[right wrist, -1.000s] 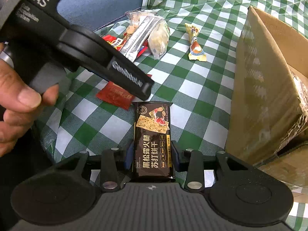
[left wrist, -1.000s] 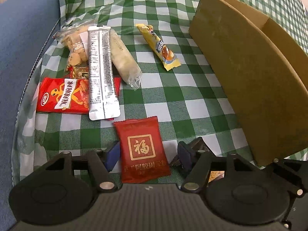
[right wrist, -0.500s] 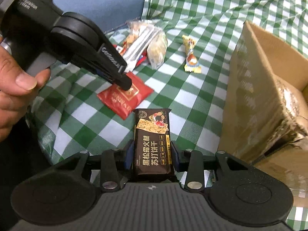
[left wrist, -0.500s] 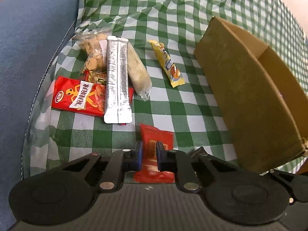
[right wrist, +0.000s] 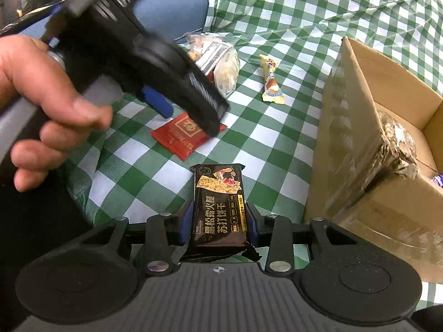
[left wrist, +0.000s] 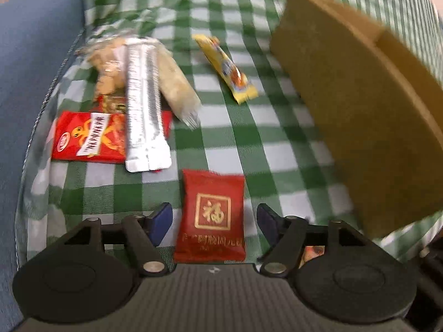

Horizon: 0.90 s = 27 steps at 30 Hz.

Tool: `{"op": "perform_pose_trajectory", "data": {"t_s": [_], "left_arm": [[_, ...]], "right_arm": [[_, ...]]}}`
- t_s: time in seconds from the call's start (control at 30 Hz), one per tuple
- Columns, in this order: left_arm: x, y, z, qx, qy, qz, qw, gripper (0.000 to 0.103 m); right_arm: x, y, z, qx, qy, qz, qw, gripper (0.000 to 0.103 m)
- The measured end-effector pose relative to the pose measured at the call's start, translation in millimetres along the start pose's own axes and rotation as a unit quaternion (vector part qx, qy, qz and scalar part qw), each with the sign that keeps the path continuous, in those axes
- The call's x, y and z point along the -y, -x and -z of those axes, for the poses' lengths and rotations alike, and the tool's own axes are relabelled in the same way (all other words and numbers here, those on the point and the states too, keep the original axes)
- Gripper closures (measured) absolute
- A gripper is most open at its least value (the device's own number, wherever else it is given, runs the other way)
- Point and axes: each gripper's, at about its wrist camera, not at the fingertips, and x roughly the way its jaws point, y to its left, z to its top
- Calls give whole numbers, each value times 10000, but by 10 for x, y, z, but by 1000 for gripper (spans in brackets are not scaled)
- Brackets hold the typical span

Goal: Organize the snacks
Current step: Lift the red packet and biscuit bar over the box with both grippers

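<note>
The right gripper (right wrist: 218, 225) pinches a black cracker packet (right wrist: 218, 210) across its width, both pads pressed on the packet's long edges, and holds it above the green checked cloth (right wrist: 277, 144) just left of the open cardboard box (right wrist: 357, 144). The left gripper (left wrist: 214, 221) has its jaws opening, spread either side of a red square packet (left wrist: 211, 218) that lies flat on the cloth with neither pad touching it; the picture is smeared by motion, so whether a pad grazes its edge is hard to say. Further off on the left sits a pile: a silver stick pack (left wrist: 144, 108) across a red chilli snack packet (left wrist: 88, 137), with a clear bag of biscuits (left wrist: 106, 69) and a pale wrapped roll (left wrist: 177, 88) behind. A yellow candy wrapper (left wrist: 225, 67) lies alone between the pile and the box. To do this step well, the black packet probably wants carrying right over the near box wall and releasing low inside, clear of the taped wrapped bundle (right wrist: 393, 141) at the box corner. The left tool likely needs to settle, centre over the red packet, come lower so the pads bracket its sides, not its puffed top, then close slowly so the slick foil does not squirt out.
</note>
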Motion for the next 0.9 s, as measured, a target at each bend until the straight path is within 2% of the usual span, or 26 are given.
{"op": "perform_pose_trajectory", "data": {"t_s": [0.1,0.17,0.23,0.33,0.43,0.57,0.67,0.8,0.9], "left_arm": [[54,-23,20,-16,-197,-98,9998,33],[24,-3,25,41,-139,-51,9999,54],[-60,19,22,93,19,145,9999,57],[-182,100,6,274,321,425,9982,58],[-274,278,32,651,591,753,9933,58],[-410,507,89,1175,889,1017,9838,58],[-571,650,145,1550,1244,1263,9719,58],[-733,718,181,1711,1683,1485,9593,58],[-767,717,166,1719,1726,1494,9583,58]], "right_arm": [[7,-19,5,-32,-14,45,10000,62],[4,-37,8,-56,-6,84,9999,62],[-11,-42,11,-73,1,112,9999,62],[-32,-31,7,-60,26,149,9999,62],[-31,15,-11,-7,-20,188,9998,62],[-36,162,-82,172,-179,254,9994,62],[-50,309,-156,410,-171,264,9987,62],[-7,512,-262,758,-142,268,9967,62],[108,661,-339,981,-239,258,9946,62]]}}
